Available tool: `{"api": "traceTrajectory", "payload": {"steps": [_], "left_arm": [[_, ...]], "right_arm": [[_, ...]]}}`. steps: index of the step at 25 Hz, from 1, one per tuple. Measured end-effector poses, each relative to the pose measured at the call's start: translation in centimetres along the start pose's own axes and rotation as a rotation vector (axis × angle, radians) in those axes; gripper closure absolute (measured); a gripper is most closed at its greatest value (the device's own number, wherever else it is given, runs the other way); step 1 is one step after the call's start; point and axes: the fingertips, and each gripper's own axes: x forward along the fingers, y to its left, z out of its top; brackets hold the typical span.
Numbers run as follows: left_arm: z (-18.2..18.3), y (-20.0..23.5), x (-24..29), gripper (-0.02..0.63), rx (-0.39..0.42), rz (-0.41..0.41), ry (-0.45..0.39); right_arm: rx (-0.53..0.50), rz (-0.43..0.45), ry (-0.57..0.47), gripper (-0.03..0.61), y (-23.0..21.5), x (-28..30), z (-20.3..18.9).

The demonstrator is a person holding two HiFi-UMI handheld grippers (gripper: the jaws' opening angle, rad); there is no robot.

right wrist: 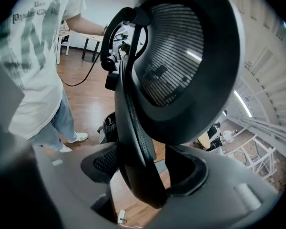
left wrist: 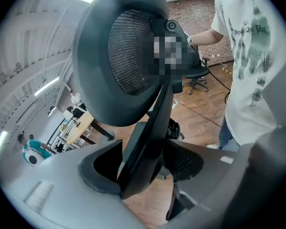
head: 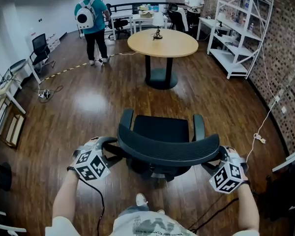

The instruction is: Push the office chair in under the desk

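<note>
Your left claw point(head: 109, 146) and right claw point(head: 217, 155) each grip one end of the chair back point(head: 167, 149).
Both claws tilt forward and down, jaws set wide, with the back's rim pressed between the pads. Your left forearm point(head: 66, 195) and right forearm point(head: 248, 205) are bare and reach ahead roughly parallel, and the marker cubes face up towards you.

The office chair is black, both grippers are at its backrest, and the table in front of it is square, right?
No, the table is round, not square; the head view shows it. The office chair is black, and the left gripper and right gripper are at its backrest.
</note>
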Motion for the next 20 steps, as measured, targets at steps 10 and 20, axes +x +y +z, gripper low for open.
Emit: {"api": "traceTrajectory", "payload": {"steps": [10, 20], "left_arm": [[-1.0, 1.9, 0.5, 0.315, 0.001, -0.006, -0.011], [-2.2, 8.0, 4.6, 0.305, 0.017, 0.042, 0.014]], "right_arm": [[-0.007, 0.008, -0.01, 0.322, -0.5, 2.8, 1.1], [-0.024, -0.109, -0.009, 0.341, -5.1, 7.9, 1.1]]}}
